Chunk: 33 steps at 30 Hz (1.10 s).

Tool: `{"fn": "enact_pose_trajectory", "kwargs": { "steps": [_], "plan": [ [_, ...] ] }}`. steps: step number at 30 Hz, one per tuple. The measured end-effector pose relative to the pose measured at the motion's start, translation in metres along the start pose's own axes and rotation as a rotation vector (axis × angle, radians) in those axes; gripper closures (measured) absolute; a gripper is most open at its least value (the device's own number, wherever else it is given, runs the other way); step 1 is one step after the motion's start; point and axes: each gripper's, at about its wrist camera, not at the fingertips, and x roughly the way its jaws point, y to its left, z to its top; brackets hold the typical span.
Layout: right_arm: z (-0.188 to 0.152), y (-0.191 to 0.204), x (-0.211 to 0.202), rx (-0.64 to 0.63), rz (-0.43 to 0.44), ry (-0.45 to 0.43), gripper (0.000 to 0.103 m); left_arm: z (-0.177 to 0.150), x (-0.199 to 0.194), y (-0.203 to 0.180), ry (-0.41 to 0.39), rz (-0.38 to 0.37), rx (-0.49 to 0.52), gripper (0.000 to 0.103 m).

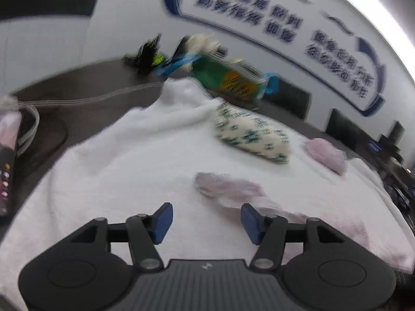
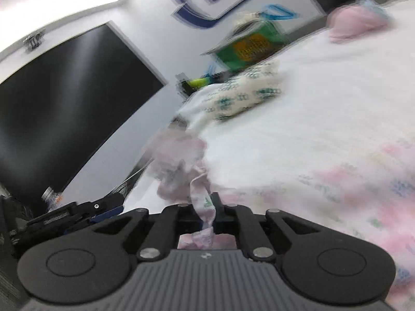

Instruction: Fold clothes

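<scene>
A small pale pink garment [image 1: 228, 189] lies crumpled on a white towel [image 1: 124, 160] spread over the table. My left gripper [image 1: 206, 219] hovers open just in front of the garment, blue pads apart, holding nothing. In the right wrist view my right gripper [image 2: 206, 211] is shut on a strip of the pink garment [image 2: 179, 160], which bunches up beyond the fingers and hangs down between them. A folded white cloth with a green print [image 1: 251, 134] [image 2: 238, 96] rests further back on the towel. Both views are blurred by motion.
Another pink folded piece [image 1: 325, 153] [image 2: 355, 22] lies at the towel's far side. A green and orange box [image 1: 230, 81] [image 2: 249, 45] with blue straps stands behind. A white cable [image 1: 85, 98] crosses the dark table. A big black screen [image 2: 67, 98] hangs on the wall.
</scene>
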Motion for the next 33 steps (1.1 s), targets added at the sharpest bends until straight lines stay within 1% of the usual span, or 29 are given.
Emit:
{"fn": "enact_pose_trajectory", "kwargs": {
  "steps": [3,4,7,8,9,10,11,12,15,16,18,19,21,22,23,24,25,26,27,28,29,30,31,33],
  "plan": [
    [-0.008,-0.009,-0.006,0.024,-0.041,-0.016,0.095,0.009,0.030,0.000,0.076,-0.027,-0.081,0.046],
    [-0.011,-0.012,-0.008,0.032,-0.054,-0.021,0.095,0.010,0.037,0.000,0.081,-0.038,-0.102,0.045],
    [-0.017,-0.018,-0.012,0.039,-0.083,-0.030,0.095,0.015,0.053,-0.008,0.076,-0.054,-0.138,0.040],
    [-0.016,-0.017,-0.011,0.024,-0.079,-0.026,0.095,0.016,0.056,-0.012,0.071,-0.064,-0.140,0.041],
    [-0.016,-0.015,-0.010,0.011,-0.076,-0.024,0.095,0.016,0.056,-0.019,0.060,-0.083,-0.119,0.044],
    [-0.016,-0.013,-0.008,0.001,-0.072,-0.021,0.095,0.015,0.055,-0.026,0.048,-0.102,-0.098,0.059],
    [-0.015,-0.011,-0.006,-0.010,-0.068,-0.018,0.095,0.015,0.054,-0.033,0.037,-0.121,-0.078,0.099],
    [-0.014,-0.008,-0.007,-0.024,-0.063,-0.026,0.095,0.015,0.053,-0.040,0.025,-0.140,-0.057,0.102],
    [-0.014,0.000,-0.014,-0.070,-0.044,-0.066,0.095,0.013,0.048,-0.062,-0.016,-0.204,0.010,0.102],
    [-0.015,0.003,-0.020,-0.090,-0.036,-0.100,0.095,0.011,0.039,-0.074,-0.051,-0.246,0.048,0.102],
    [-0.017,0.011,-0.041,-0.146,-0.030,-0.211,0.096,0.006,0.020,-0.097,-0.115,-0.336,0.123,0.102],
    [-0.019,0.014,-0.051,-0.176,-0.046,-0.256,0.096,0.002,0.015,-0.109,-0.125,-0.396,0.166,0.102],
    [-0.024,0.020,-0.069,-0.226,-0.100,-0.328,0.096,-0.012,0.009,-0.134,-0.124,-0.501,0.305,0.101],
    [-0.027,0.020,-0.076,-0.226,-0.133,-0.346,0.096,-0.019,0.007,-0.147,-0.119,-0.546,0.380,0.099],
    [-0.031,0.019,-0.083,-0.220,-0.165,-0.360,0.095,-0.030,0.009,-0.160,-0.099,-0.569,0.463,0.094],
    [-0.034,0.015,-0.088,-0.190,-0.199,-0.362,0.095,-0.041,0.014,-0.171,-0.065,-0.585,0.542,0.090],
    [-0.037,0.010,-0.093,-0.150,-0.234,-0.360,0.092,-0.051,0.019,-0.181,-0.029,-0.597,0.607,0.081],
    [-0.040,0.005,-0.096,-0.117,-0.262,-0.354,0.084,-0.059,0.027,-0.187,0.013,-0.602,0.637,0.076],
    [-0.044,-0.001,-0.099,-0.086,-0.286,-0.345,0.078,-0.067,0.035,-0.191,0.050,-0.608,0.659,0.075],
    [-0.047,-0.007,-0.102,-0.054,-0.311,-0.337,0.067,-0.071,0.044,-0.191,0.084,-0.615,0.655,0.071],
    [-0.050,-0.011,-0.107,-0.039,-0.335,-0.337,0.066,-0.073,0.052,-0.190,0.130,-0.613,0.642,0.066],
    [-0.054,-0.013,-0.112,-0.034,-0.359,-0.350,0.066,-0.074,0.059,-0.188,0.171,-0.613,0.629,0.066],
    [-0.056,-0.015,-0.119,-0.037,-0.380,-0.374,0.065,-0.076,0.063,-0.185,0.196,-0.617,0.619,0.066],
    [-0.061,-0.017,-0.132,-0.051,-0.418,-0.427,0.064,-0.082,0.063,-0.182,0.222,-0.624,0.628,0.065]
  ]
}}
